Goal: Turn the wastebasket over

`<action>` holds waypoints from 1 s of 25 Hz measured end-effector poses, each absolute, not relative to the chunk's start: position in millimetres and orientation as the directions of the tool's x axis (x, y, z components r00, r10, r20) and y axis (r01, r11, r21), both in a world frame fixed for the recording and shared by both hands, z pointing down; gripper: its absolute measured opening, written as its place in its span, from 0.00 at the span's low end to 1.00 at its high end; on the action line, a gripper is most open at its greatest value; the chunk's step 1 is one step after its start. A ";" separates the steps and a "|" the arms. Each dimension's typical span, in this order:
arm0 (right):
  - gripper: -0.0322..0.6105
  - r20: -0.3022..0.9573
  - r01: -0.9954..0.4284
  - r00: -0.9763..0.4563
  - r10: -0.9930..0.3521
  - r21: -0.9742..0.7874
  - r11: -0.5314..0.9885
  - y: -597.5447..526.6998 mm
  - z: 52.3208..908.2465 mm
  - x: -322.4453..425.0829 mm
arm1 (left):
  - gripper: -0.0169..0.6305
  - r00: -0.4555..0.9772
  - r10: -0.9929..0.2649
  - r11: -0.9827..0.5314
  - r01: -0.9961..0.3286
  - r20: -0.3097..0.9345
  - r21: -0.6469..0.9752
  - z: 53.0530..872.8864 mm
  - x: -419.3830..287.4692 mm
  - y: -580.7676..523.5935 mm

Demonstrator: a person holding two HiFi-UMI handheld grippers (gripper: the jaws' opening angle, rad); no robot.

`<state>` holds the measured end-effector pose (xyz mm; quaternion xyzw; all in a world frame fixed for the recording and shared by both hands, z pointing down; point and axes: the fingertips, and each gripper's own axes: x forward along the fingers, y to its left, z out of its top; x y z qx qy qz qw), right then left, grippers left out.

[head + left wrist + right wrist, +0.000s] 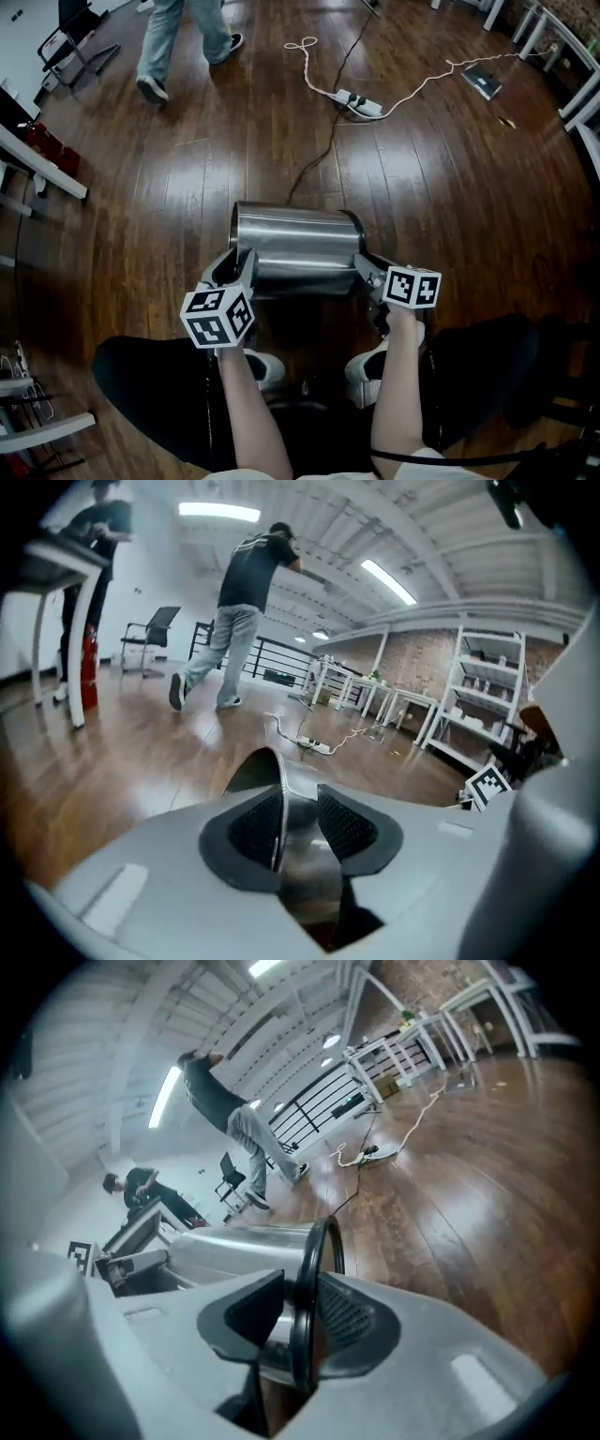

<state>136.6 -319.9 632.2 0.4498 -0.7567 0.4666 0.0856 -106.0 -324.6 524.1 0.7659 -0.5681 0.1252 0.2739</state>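
Note:
A steel wastebasket (295, 244) lies on its side on the wooden floor, just ahead of my feet. My left gripper (239, 264) is shut on its left end; in the left gripper view the thin metal rim (267, 772) runs between the pads (255, 829) of that gripper (300, 813). My right gripper (367, 268) is shut on the right end. There the black ring (321, 1241) around the wastebasket (239, 1246) sits between the jaws of the right gripper (302, 1314). The underside of the wastebasket is hidden.
A person (183, 37) walks across the floor at the far left. A white power strip with its cables (361, 103) lies beyond the wastebasket. Desk legs (42, 169) stand at the left, and shelves (497, 700) at the right. My shoes (262, 367) are right behind the wastebasket.

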 end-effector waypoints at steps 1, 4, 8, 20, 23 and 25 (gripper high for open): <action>0.21 0.542 -0.746 -0.583 -0.606 -0.651 0.136 -318.3 638.0 139.4 | 0.23 0.322 -0.802 -0.236 -0.945 0.503 0.228 515.2 -96.1 -325.8; 0.21 0.563 -0.747 -0.556 -0.611 -0.662 0.070 -313.7 657.3 148.0 | 0.22 0.329 -0.800 -0.334 -0.939 0.502 0.081 496.7 -63.7 -328.8; 0.22 0.579 -0.750 -0.500 -0.644 -0.661 -0.012 -307.0 676.3 166.1 | 0.22 0.319 -0.797 -0.407 -0.911 0.512 -0.066 493.6 -26.8 -330.9; 0.08 0.760 -0.817 -0.385 -0.523 -0.544 -0.190 -235.6 751.0 192.2 | 0.21 0.450 -0.675 -0.737 -0.384 0.585 -0.555 528.5 140.0 -260.3; 0.11 0.766 -0.829 -0.347 -0.541 -0.520 -0.205 -228.1 742.5 212.5 | 0.21 0.438 -0.692 -0.715 -0.308 0.573 -0.628 548.3 163.2 -236.3; 0.13 0.774 -0.862 -0.294 -0.560 -0.469 -0.195 -225.4 729.9 231.9 | 0.19 0.421 -0.712 -0.699 -0.347 0.562 -0.625 560.1 163.6 -227.5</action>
